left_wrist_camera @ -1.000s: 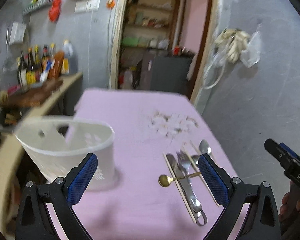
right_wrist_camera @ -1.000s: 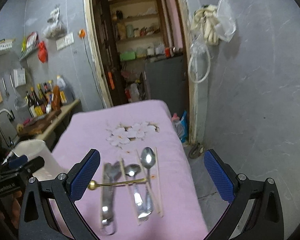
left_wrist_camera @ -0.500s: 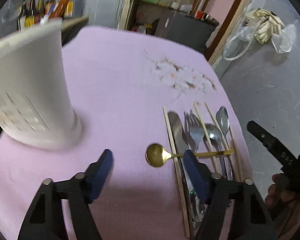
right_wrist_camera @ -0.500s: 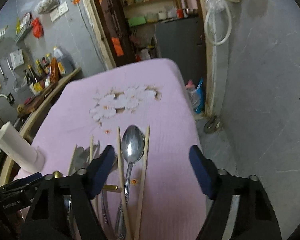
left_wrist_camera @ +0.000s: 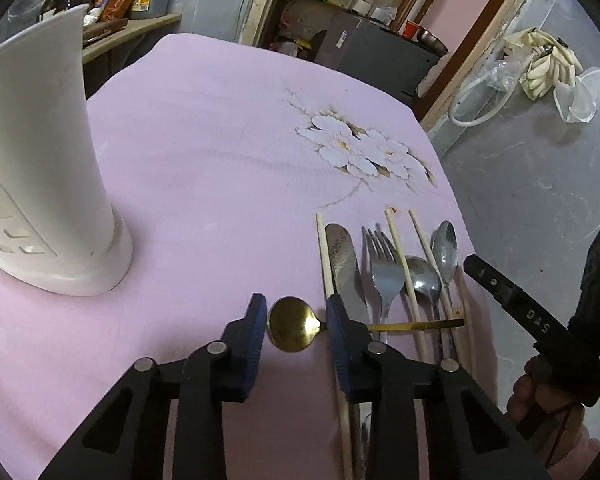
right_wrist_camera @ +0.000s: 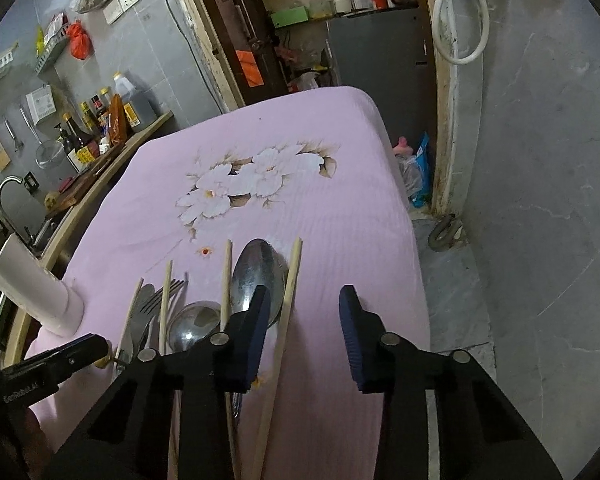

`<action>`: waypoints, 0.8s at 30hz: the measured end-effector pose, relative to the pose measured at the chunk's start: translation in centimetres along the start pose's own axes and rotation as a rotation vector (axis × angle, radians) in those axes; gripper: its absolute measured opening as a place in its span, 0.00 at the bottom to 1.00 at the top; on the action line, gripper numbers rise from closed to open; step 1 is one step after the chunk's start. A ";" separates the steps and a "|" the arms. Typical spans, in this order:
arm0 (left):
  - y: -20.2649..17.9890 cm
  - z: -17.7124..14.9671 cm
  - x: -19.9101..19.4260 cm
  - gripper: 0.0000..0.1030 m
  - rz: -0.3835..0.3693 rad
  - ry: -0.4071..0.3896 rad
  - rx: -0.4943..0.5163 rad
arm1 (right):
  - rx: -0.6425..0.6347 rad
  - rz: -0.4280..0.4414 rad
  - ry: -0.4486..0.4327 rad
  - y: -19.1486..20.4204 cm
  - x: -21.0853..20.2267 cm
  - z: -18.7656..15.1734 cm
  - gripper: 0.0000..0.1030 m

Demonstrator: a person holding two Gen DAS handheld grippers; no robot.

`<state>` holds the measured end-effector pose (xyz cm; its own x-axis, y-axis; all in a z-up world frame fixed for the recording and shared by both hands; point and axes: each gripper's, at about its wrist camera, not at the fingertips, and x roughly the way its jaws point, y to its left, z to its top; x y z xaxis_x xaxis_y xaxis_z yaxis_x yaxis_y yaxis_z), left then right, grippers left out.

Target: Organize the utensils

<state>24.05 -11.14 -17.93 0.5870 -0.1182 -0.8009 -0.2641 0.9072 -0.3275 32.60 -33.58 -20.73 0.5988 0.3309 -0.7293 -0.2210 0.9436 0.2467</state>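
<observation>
left gripper (left_wrist_camera: pixel 296 320) closing around gold spoon (left_wrist_camera: pixel 292 329) — right gripper (right_wrist_camera: pixel 302 322) closing, outermost chopstick (right_wrist_camera: pixel 285 312) between

- gold spoon (left_wrist_camera: pixel 292 329): shiny polished metal
- fork (left_wrist_camera: pixel 384 272): glossy steel
- chopsticks (right_wrist_camera: pixel 286 312): pale matt wood
- tablecloth (left_wrist_camera: pixel 220 160): soft pink cloth
- holder (left_wrist_camera: pixel 40 168): smooth white plastic

The right tool (right_wrist_camera: pixel 303 330) is seen from behind, pointing down at a surface covered with a pink flowered cloth (right_wrist_camera: pixel 340 208). Its jaws are closing, and the rightmost wooden chopstick (right_wrist_camera: pixel 288 308) lies between them, not yet pressed by either pad. A large steel spoon (right_wrist_camera: pixel 256 276) is partly hidden by the left blue pad (right_wrist_camera: pixel 252 336). Further left, more chopsticks, a smaller spoon (right_wrist_camera: pixel 192 326) and a fork (right_wrist_camera: pixel 156 302) are laid side by side. The left tool (right_wrist_camera: pixel 48 368) is seen at the lower left edge, beside a white utensil holder (right_wrist_camera: pixel 32 292).
</observation>
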 end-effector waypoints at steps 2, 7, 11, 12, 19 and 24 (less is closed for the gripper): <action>-0.1 0.2 0.4 0.08 -0.002 0.012 -0.015 | -0.003 0.002 0.007 0.0 0.3 0.3 0.25; -0.6 1.1 0.2 0.05 -0.003 -0.028 -0.002 | -0.009 0.001 0.026 -0.3 1.2 1.0 0.22; -1.4 2.6 0.1 0.04 -0.003 -0.068 0.031 | -0.015 0.006 0.036 -0.2 1.8 1.7 0.22; -1.6 3.1 0.2 0.04 -0.005 -0.076 0.036 | -0.021 0.006 0.040 -0.1 1.9 1.8 0.22; -2.9 5.1 0.8 0.03 0.002 -0.082 0.116 | -0.079 -0.002 0.088 1.0 2.8 2.9 0.21; -3.5 5.7 0.9 0.02 -0.006 -0.069 0.148 | -0.111 -0.034 0.140 2.2 3.4 3.4 0.18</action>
<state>29.89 -12.16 -14.68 0.6405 -0.1004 -0.7614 -0.1481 0.9567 -0.2507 36.72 -30.35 -20.49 0.4962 0.2865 -0.8196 -0.2906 0.9443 0.1542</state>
